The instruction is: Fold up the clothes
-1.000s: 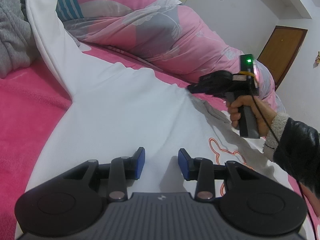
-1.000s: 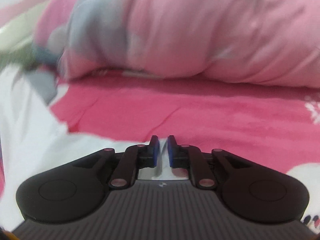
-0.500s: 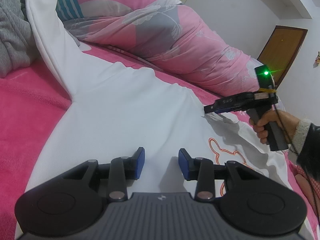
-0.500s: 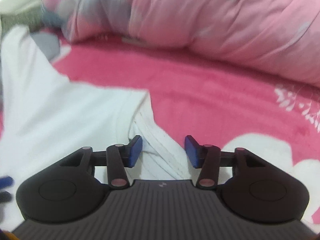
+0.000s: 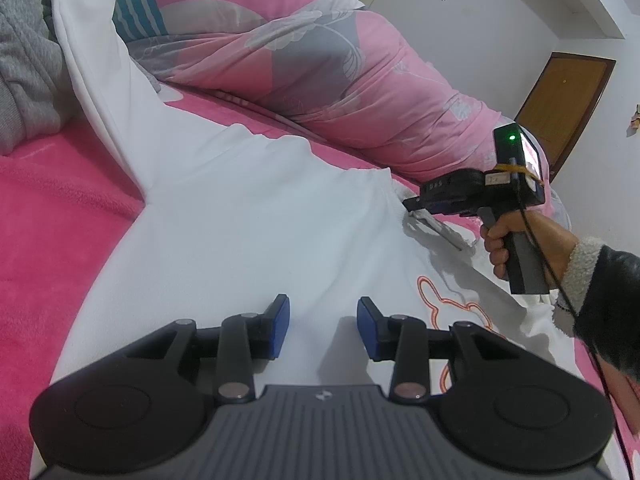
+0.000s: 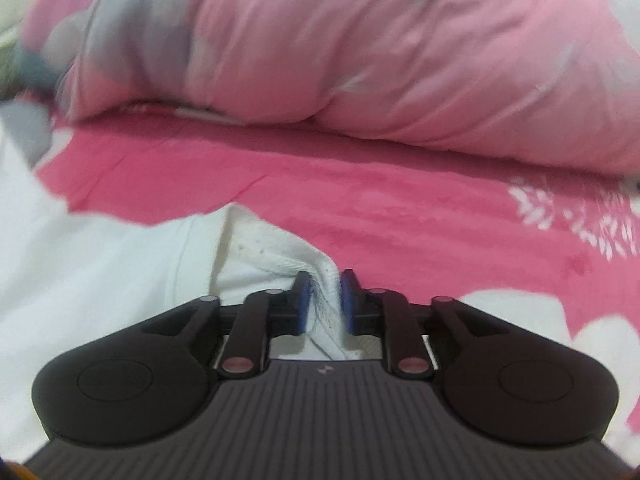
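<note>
My bed (image 5: 52,216) wears a hot-pink cover; the white garment (image 5: 248,216) lies spread across it, pink quilt (image 5: 320,76) bunched behind, grey clothing (image 5: 24,68) at the far left.

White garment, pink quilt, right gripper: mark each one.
white garment (image 5: 248,216), left wrist view, flat middle of the cloth.
pink quilt (image 5: 328,80), left wrist view, bulging middle.
right gripper (image 6: 325,300), right wrist view, between the blue fingertips.

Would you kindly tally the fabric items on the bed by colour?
White: 1, the shirt
Grey: 1, the garment
Pink patterned: 1, the quilt
Bright pink: 1, the bedcover
Total: 4
</note>
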